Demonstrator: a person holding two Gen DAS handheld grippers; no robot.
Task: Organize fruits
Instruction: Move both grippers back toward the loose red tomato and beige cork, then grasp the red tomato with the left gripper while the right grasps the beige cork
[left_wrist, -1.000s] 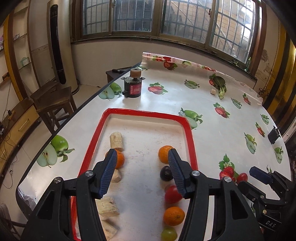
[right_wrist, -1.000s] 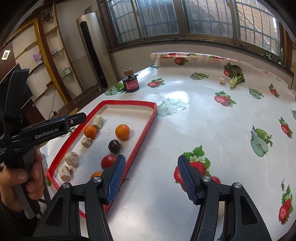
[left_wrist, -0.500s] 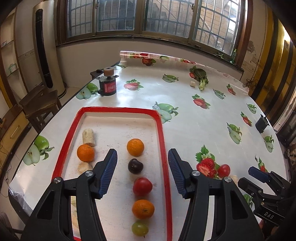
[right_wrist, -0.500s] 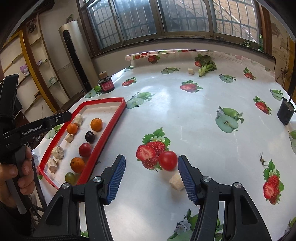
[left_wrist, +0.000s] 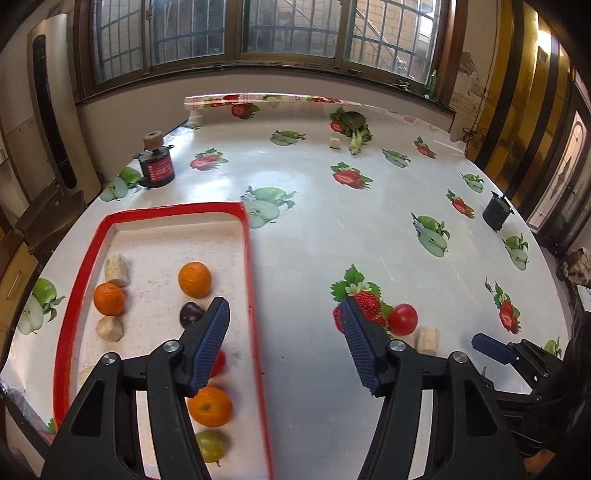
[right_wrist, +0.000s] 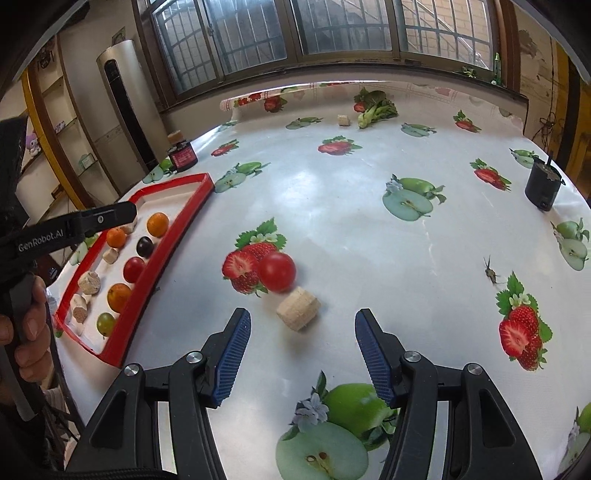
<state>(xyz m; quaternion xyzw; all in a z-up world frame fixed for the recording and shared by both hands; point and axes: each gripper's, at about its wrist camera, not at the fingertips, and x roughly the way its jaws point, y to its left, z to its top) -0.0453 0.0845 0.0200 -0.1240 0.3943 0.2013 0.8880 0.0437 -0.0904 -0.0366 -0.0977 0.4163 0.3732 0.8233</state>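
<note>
A red-rimmed tray (left_wrist: 246, 258) at the table's left holds three oranges (left_wrist: 194, 279), a dark plum (left_wrist: 190, 313), a red tomato (left_wrist: 221, 363), a green grape (left_wrist: 210, 446) and several cork-like chunks (left_wrist: 115, 264). Out on the cloth lie another red tomato (right_wrist: 277, 272) and a pale chunk (right_wrist: 299, 308), touching or nearly so. My right gripper (right_wrist: 303, 321) is open, and the chunk lies just beyond its fingertips. My left gripper (left_wrist: 282, 314) hovers over the tray's right rim, its jaws opening with nothing between them.
A black and red jar (left_wrist: 157, 166) stands beyond the tray. A black cup (right_wrist: 541, 188) sits near the right edge. A leafy vegetable (left_wrist: 354, 129) and a small chunk (left_wrist: 334, 142) lie at the back. A hand (right_wrist: 29, 325) holds the left gripper's handle.
Both grippers have swung right across the table. The left went from over the tray's middle to its right rim and its jaws widened. The loose tomato and chunk now lie close before the right gripper.
</note>
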